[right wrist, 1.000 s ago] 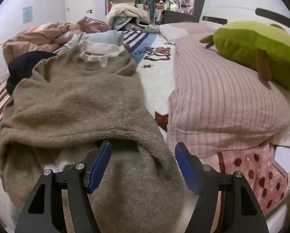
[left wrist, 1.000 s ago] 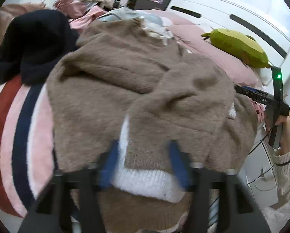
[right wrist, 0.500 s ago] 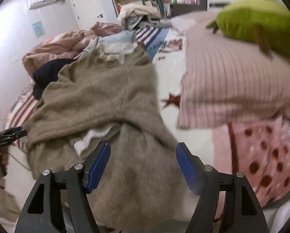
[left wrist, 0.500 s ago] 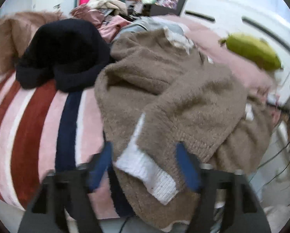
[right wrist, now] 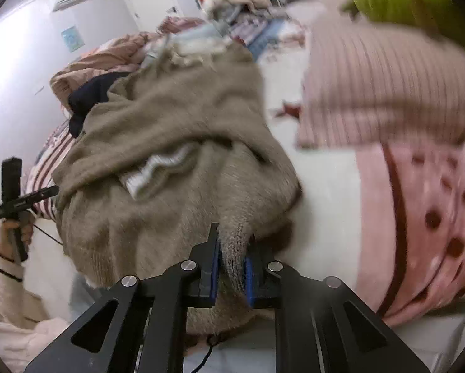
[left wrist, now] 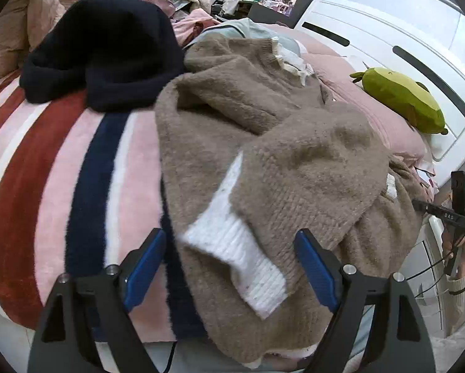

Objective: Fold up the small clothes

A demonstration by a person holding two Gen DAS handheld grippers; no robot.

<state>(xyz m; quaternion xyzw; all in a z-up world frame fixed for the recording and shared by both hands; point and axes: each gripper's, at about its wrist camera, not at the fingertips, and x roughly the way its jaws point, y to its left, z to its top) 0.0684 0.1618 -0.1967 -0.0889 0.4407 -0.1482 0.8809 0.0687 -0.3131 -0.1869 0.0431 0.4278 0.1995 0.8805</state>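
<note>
A fuzzy beige sweater [left wrist: 263, 143] with white ribbed cuffs lies on the bed, its sleeves folded over the body. My left gripper [left wrist: 229, 264] is open, with the white cuff [left wrist: 235, 258] of one sleeve lying between its blue pads, not pinched. My right gripper [right wrist: 231, 272] is shut on the sweater's near hem [right wrist: 234, 248] at the bed's edge. The sweater [right wrist: 176, 155] fills the middle of the right wrist view, with a white cuff [right wrist: 157, 171] on top. The right gripper shows in the left wrist view [left wrist: 450, 214], and the left one in the right wrist view [right wrist: 17, 199].
A dark navy garment [left wrist: 108, 52] lies behind the sweater on the striped blanket [left wrist: 45, 168]. A pink ribbed pillow [right wrist: 388, 87] and a green plush toy [left wrist: 400, 99] lie by the white headboard [left wrist: 388, 40]. A dotted pink cloth [right wrist: 434, 211] lies at right. More clothes are heaped at the back.
My right gripper has moved down to the sweater's near hem and shut on it. My left gripper has let go of the sleeve cuff, drawn back and stands open wider.
</note>
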